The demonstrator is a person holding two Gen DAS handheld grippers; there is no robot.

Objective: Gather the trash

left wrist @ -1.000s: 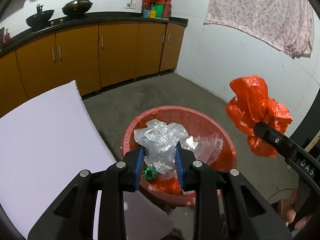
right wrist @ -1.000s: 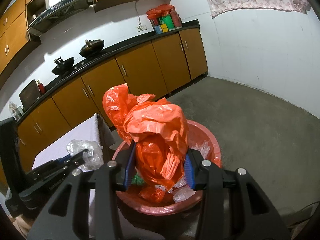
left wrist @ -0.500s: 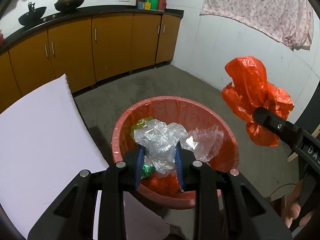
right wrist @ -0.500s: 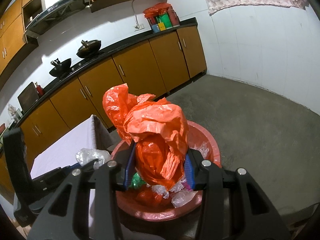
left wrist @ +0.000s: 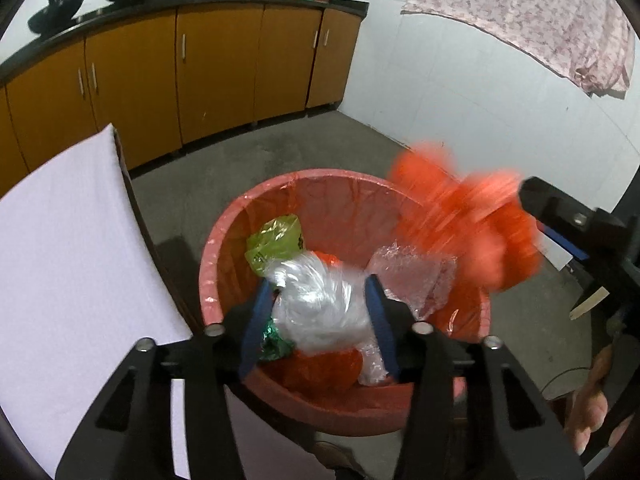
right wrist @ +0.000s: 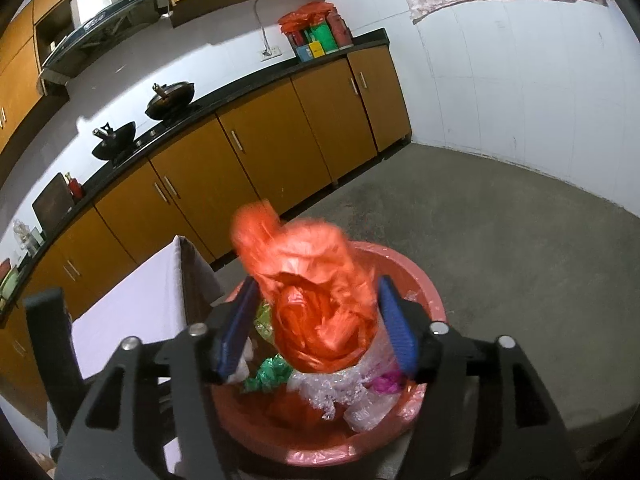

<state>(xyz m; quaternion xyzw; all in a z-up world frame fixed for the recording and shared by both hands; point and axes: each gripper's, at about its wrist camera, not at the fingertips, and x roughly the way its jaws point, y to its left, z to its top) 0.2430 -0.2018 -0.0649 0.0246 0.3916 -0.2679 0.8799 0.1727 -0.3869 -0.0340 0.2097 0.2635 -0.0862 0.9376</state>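
Note:
A red bin (left wrist: 308, 188) lined with red plastic stands on the floor and holds several crumpled wrappers. My left gripper (left wrist: 318, 320) is over the bin with its jaws spread wide; a blurred clear plastic bag (left wrist: 320, 304) sits loose between them. My right gripper (right wrist: 316, 328) is also over the bin (right wrist: 424, 284), jaws spread; a blurred orange plastic bag (right wrist: 316, 300) is between the pads, not pinched. The orange bag (left wrist: 460, 220) also shows in the left wrist view, over the bin's right rim.
A table with a white cloth (left wrist: 60, 248) stands left of the bin. Orange kitchen cabinets (left wrist: 216, 72) line the back wall under a black counter with woks. A white wall (left wrist: 460, 92) with a hanging cloth is on the right. Grey floor surrounds the bin.
Both grippers have opened and moved lower over the bin. The clear bag and the orange bag are now blurred and loose between the spread jaws.

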